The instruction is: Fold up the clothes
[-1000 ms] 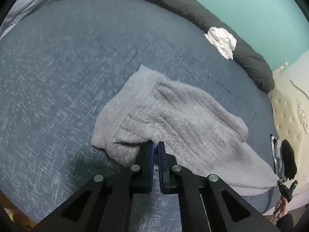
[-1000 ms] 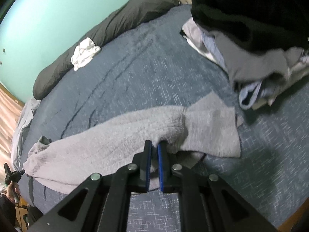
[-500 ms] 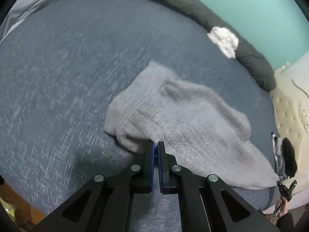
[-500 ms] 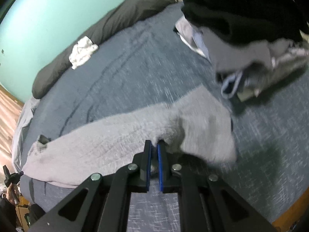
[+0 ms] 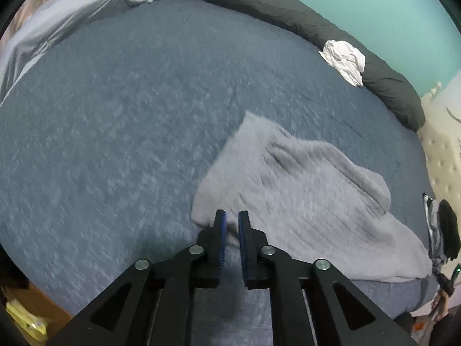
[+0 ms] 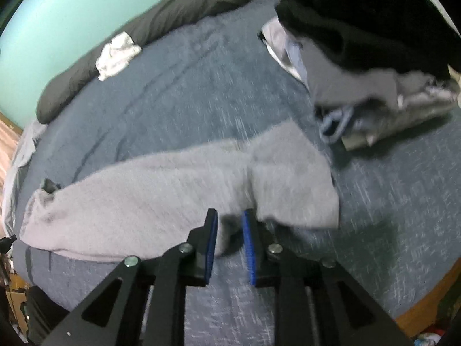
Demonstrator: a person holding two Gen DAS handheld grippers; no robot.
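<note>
Both grippers have just been opening. The left gripper (image 5: 232, 219) stands narrowly parted, the sweater's (image 5: 302, 201) near edge in the gap, pads apparently off it. The right gripper (image 6: 229, 219) gapes a little wider, a fold of the sweater (image 6: 173, 190) loose between its jaws. The knit lies along the bed's (image 5: 115, 115) near edge: soft, floppy, probably light and clingy. Pinch hems or corners.

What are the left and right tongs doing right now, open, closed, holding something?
Left tongs: just opened, gray sweater edge loose between them.
Right tongs: just opened, sweater fold between them, not pinched.
</note>
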